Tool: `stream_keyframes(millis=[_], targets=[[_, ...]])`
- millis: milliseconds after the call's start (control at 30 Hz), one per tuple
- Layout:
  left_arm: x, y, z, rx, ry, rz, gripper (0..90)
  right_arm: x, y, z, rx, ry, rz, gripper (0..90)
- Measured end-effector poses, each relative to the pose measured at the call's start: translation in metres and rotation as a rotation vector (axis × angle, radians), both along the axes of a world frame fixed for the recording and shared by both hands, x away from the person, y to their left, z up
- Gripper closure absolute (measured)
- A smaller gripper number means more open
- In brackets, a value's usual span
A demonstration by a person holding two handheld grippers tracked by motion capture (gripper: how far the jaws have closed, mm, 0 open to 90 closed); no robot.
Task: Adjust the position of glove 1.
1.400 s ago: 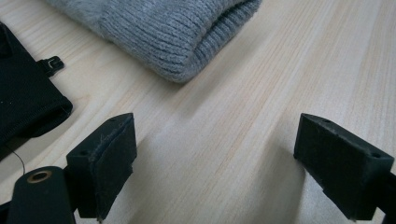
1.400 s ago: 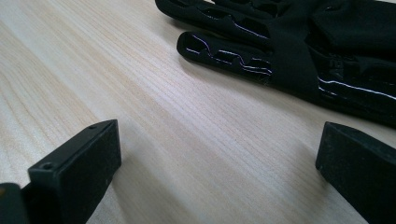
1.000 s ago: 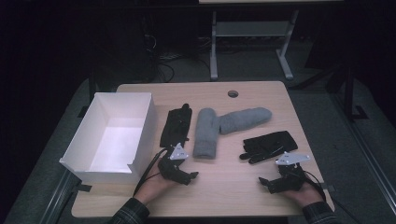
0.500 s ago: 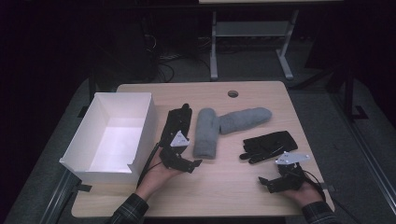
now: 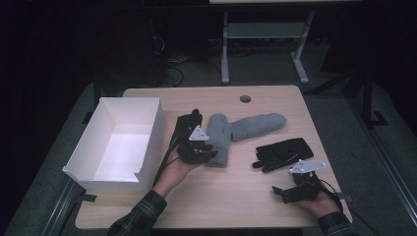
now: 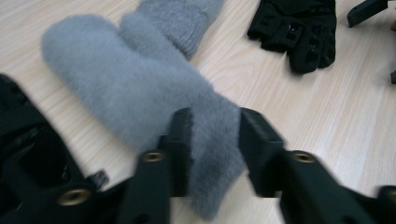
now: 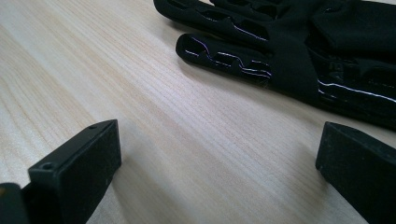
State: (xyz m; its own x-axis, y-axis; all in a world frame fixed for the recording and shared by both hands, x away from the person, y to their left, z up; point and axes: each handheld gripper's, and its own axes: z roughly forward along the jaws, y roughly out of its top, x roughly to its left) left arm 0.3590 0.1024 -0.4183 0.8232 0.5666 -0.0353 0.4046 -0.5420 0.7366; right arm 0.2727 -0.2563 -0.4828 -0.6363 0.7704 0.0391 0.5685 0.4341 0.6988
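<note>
Where mitten [image 6: 140, 88] lies, gloves [image 6: 299, 28] near.

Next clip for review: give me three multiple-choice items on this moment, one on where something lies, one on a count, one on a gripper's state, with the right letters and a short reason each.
1. Where does the white box stand?
A. at the table's left edge
B. at the table's right edge
C. on the floor

2. How many grey mittens lie on the table?
A. one
B. two
C. four

3. What is the left gripper doing?
A. standing open over bare wood
B. gripping a black glove
C. closed on the cuff of a grey mitten

Key: 1 A, the high view shows it left of the gloves. 2 B, the near grey mitten and the far grey mitten lie side by side. 3 C, its jaws have just been closing and pinch the knit cuff.
</note>
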Motion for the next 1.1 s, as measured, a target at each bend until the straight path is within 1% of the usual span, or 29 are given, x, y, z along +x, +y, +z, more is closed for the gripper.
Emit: stream_keyframes(millis=[33,67,100,200,300,400,467,533,667,700,767,833,867,967,1000,1033,1067,1100], targets=[[0.002,-0.003,0.0,0.008,0.0,0.006,76.2,0.0,0.0,0.0,0.0,0.0,0.0,0.0],[0.008,-0.008,0.0,0.004,0.017,0.014,86.5,0.0,0.0,0.0,0.0,0.0,0.0,0.0],[0.009,-0.01,0.0,-0.001,0.017,0.015,89.4,0.0,0.0,0.0,0.0,0.0,0.0,0.0],[0.014,-0.018,-0.006,0.008,0.022,0.007,89.5,0.0,0.0,0.0,0.0,0.0,0.0,0.0],[0.016,-0.025,-0.015,0.034,0.039,-0.01,89.5,0.0,0.0,0.0,0.0,0.0,0.0,0.0],[0.016,-0.028,-0.023,0.047,0.063,-0.014,89.5,0.0,0.0,0.0,0.0,0.0,0.002,0.0],[0.016,-0.028,-0.024,0.05,0.066,-0.015,89.5,0.0,0.0,0.0,0.0,0.0,0.0,0.0],[0.014,-0.026,-0.023,0.06,0.072,-0.021,89.6,0.0,0.0,0.0,0.0,0.0,0.001,0.0],[0.005,-0.019,-0.024,0.056,0.085,-0.025,89.6,0.0,0.0,0.0,0.0,0.002,-0.001,0.0],[0.005,-0.019,-0.024,0.056,0.085,-0.025,89.6,0.0,0.0,0.0,0.002,0.004,-0.002,0.0],[-0.002,-0.013,-0.022,0.068,0.086,-0.044,89.6,0.0,0.0,0.0,0.001,0.004,-0.002,0.0],[-0.005,-0.012,-0.022,0.069,0.084,-0.049,89.6,0.0,0.0,0.0,0.001,0.005,-0.001,0.0],[-0.01,-0.008,-0.022,0.07,0.087,-0.057,89.5,0.0,0.0,0.0,0.001,0.004,-0.002,0.0],[-0.018,-0.004,-0.021,0.065,0.095,-0.063,89.5,0.0,0.0,0.0,0.0,0.002,-0.002,0.0],[-0.021,-0.003,-0.021,0.053,0.101,-0.06,89.5,0.0,0.0,0.0,0.0,0.0,-0.001,0.0],[-0.023,-0.001,-0.021,0.061,0.101,-0.068,89.5,0.0,0.0,0.0,0.0,0.0,-0.001,0.0],[-0.026,0.0,-0.021,0.047,0.104,-0.063,89.5,0.0,0.0,0.0,0.001,0.004,-0.002,0.0],[-0.029,0.001,-0.02,0.058,0.103,-0.073,89.5,0.0,0.0,0.0,0.001,0.004,-0.002,0.0]])
